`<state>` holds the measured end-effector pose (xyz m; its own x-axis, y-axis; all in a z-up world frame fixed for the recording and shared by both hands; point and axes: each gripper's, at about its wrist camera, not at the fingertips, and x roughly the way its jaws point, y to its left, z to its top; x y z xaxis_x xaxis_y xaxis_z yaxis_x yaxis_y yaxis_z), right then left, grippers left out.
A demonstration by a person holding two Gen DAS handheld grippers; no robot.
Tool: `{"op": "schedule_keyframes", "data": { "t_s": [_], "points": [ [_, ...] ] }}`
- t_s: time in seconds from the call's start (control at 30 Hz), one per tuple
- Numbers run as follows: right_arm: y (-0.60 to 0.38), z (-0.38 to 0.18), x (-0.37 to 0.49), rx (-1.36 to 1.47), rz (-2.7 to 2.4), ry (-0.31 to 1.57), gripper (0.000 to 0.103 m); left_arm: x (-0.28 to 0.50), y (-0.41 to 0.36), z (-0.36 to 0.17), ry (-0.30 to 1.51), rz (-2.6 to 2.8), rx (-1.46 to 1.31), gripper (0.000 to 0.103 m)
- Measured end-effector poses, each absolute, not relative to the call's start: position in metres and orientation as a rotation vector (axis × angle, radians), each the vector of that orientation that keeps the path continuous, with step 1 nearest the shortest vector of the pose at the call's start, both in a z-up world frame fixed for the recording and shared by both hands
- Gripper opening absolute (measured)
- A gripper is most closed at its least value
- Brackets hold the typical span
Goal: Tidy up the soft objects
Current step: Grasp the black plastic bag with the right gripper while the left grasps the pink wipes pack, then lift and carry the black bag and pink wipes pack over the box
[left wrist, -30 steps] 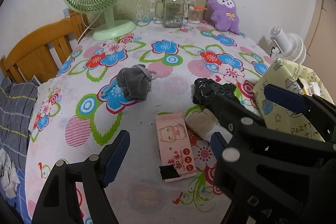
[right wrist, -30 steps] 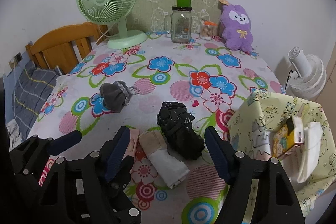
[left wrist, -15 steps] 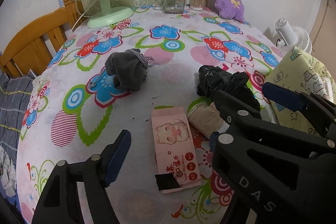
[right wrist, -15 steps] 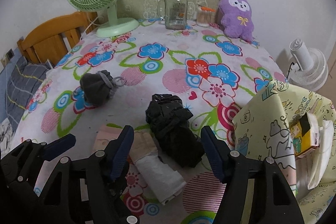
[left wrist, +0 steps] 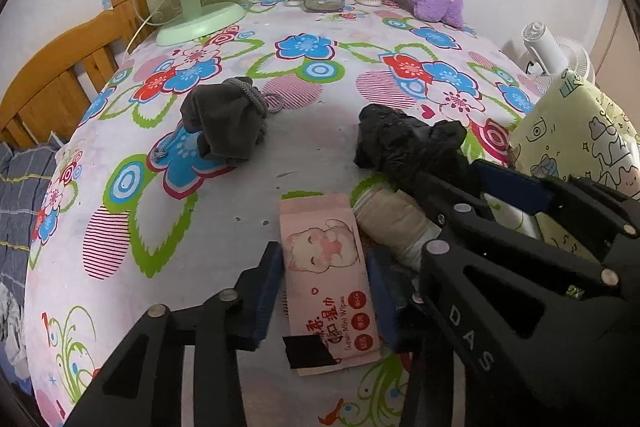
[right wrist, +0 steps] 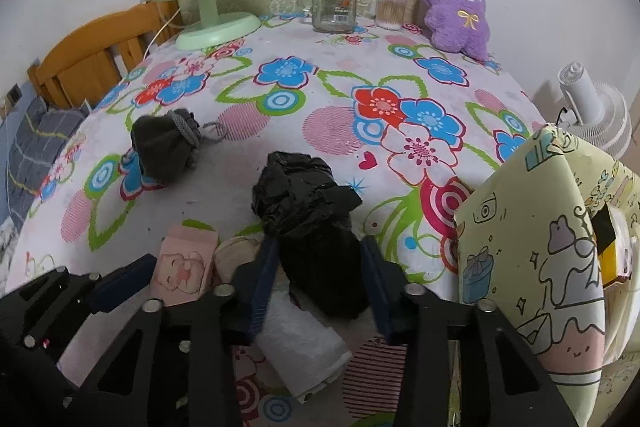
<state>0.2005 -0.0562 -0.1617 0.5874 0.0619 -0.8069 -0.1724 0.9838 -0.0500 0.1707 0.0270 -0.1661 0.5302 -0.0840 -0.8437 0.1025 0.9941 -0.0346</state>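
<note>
Near the tabletop's front edge, our left gripper [left wrist: 326,285] jaws stand apart around the pink wipes pack [left wrist: 326,279], and our right gripper [right wrist: 320,279] jaws stand apart around the black bag [right wrist: 308,211].

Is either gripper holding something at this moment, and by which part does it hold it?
Nothing is held yet. The left gripper is open astride the pink wet wipes pack; the right gripper is open astride the black plastic bag bundle. Both things lie on the table.

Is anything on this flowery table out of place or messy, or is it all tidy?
Nothing is spilled or broken. The one oddity is a strip of black tape stuck over the near corner of the pink wet-wipes pack. The grey drawstring pouch and the black plastic bundle lie crumpled and loose on the tablecloth.
</note>
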Motion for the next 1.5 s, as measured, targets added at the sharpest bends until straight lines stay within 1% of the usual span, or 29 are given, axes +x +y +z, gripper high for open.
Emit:
{"op": "schedule_keyframes", "data": {
  "t_s": [0.07,0.17,0.37,0.53,1.5],
  "points": [
    [-0.056,-0.162,0.2,-0.13,0.141,0.937,0.032,0.171,0.027,-0.166,1.006,-0.111,0.019,0.041],
    [-0.058,-0.161,0.199,-0.127,0.143,0.937,0.024,0.171,0.028,-0.166,1.006,-0.109,0.022,0.039],
    [-0.059,-0.156,0.197,-0.104,0.157,0.937,0.019,0.167,0.026,-0.158,0.986,-0.104,0.029,0.039],
    [-0.062,-0.147,0.191,-0.096,0.155,0.918,0.017,0.164,0.024,-0.149,0.963,-0.105,0.032,0.039],
    [-0.073,-0.077,0.15,-0.072,0.158,0.777,0.017,0.129,0.014,-0.082,0.794,-0.11,0.064,0.039]
  ]
}}
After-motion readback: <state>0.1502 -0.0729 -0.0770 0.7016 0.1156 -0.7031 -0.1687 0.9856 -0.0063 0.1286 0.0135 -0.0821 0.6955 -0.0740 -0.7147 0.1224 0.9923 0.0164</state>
